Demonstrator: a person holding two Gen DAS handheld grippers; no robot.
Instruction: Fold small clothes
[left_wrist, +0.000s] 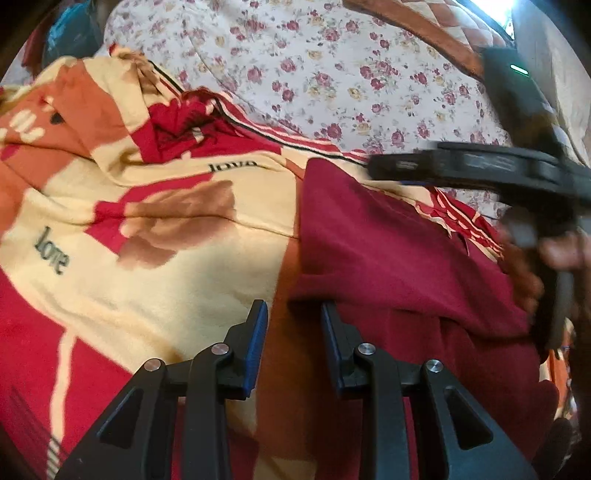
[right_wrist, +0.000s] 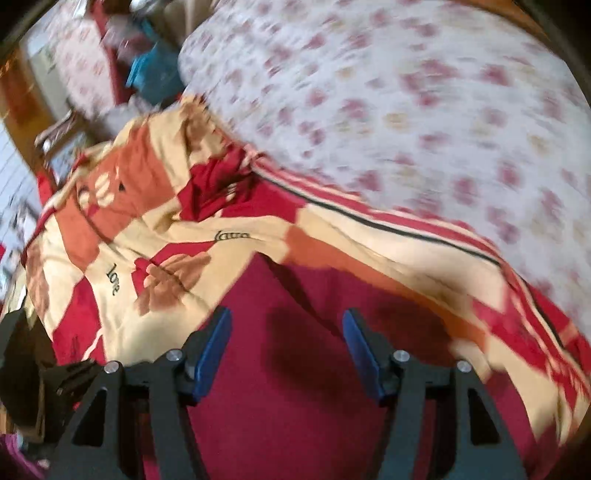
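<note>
Maroon garment lies flat on the blanket beneath both; right hand-held gripper gapes empty, left hand-held gripper slightly apart, empty, ready to fold.

You are looking at a bed spread with a cream, orange and red blanket printed with "love". Beyond the blanket lies a white floral sheet. Bright window light glares past the sheet's far corner.
</note>
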